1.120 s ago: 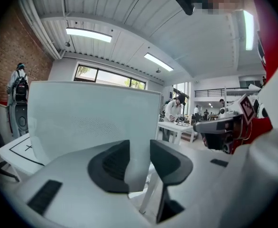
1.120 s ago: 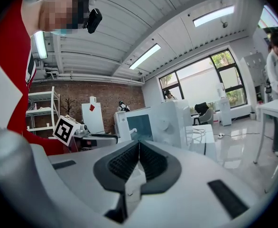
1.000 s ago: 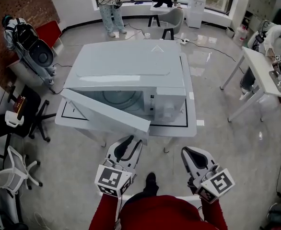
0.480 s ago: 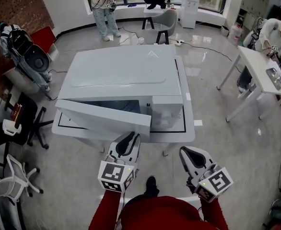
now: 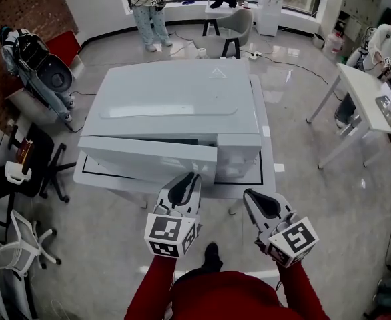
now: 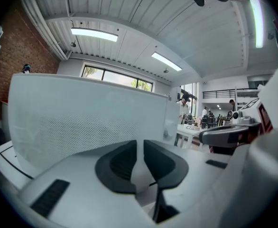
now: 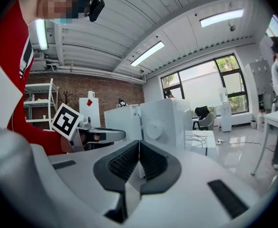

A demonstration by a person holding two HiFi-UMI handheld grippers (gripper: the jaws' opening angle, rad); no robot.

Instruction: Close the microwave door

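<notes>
1. Jaws of the left gripper are seen narrowly apart with nothing between them, and they have just been closing. Those of the right gripper are pressed together at the tips, empty.
2. The door of the microwave is found nearly shut. A thin dark gap is left along its top edge in the head view.
3. The left gripper is held at the door's right end; whether it touches cannot be told. The right gripper is held just below the panel, apart from it.
4. The microwave is set on a white table. A swivel chair is placed to the left, a desk to the right, and a person is seen standing by the window.
5. Only in the left gripper view is the door's dotted mesh shown, filling the space just ahead of the jaws.
6. Only in the right gripper view are the panel's round knob and the left gripper's marker cube seen from the side.
</notes>
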